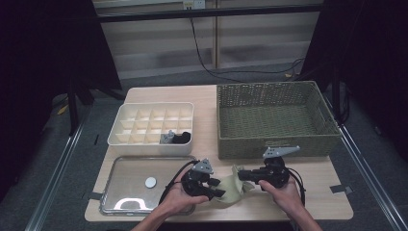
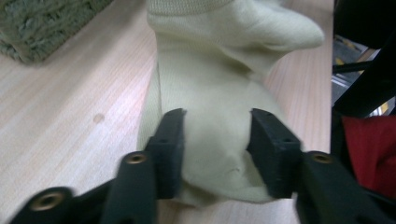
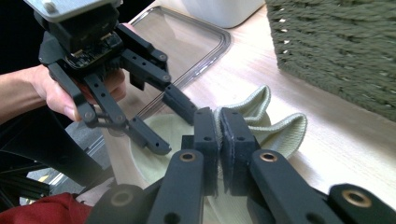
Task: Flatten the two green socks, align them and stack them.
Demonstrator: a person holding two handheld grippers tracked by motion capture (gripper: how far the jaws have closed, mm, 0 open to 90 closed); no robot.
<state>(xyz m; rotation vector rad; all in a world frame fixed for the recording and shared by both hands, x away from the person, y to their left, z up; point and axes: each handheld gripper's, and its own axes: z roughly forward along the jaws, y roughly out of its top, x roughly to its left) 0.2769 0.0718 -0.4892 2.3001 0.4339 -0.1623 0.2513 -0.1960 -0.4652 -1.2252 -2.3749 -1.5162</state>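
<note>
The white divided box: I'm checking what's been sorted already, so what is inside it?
In the white divided box, a dark rolled item and a greyish one fill near-right compartments. The other cells look empty; the near wall hides their floors.

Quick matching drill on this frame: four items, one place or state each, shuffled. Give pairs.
1 sock
2 left tongs
3 right tongs
4 white disc

A on the metal tray
B pale green, lying on the table
C open, sock between the jaws
D shut on the sock

Pairs: 1-B, 2-C, 3-D, 4-A
</note>
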